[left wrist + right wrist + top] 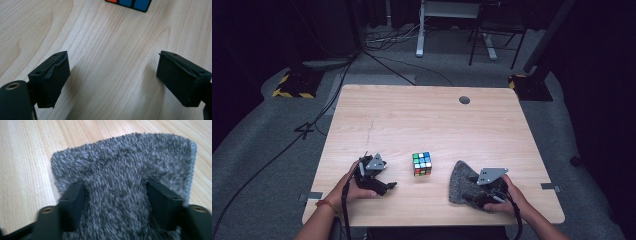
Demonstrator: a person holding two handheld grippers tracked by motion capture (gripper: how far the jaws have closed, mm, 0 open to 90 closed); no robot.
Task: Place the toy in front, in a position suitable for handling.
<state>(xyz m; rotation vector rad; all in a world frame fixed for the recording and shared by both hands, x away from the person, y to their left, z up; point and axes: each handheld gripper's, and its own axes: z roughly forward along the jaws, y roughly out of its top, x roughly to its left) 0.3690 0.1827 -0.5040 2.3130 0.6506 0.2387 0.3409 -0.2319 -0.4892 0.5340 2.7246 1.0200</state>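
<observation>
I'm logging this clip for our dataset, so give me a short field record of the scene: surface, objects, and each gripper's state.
surface: light wooden table
cube: scrambled colour puzzle cube, upright near table centre, untouched
cloth: grey fuzzy cloth, on the table right of the cube
left gripper: jaws wide apart, nothing between them, pointed toward the cube
right gripper: jaws pressed into the cloth, a bunched ridge pinched between them
hands: one on each gripper, at the near edge

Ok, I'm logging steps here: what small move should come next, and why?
Probably lift the grey cloth slightly: the right gripper has its jaws pinched around a fold of it, while the left gripper is open over bare table, with the puzzle cube standing untouched between them.
</observation>
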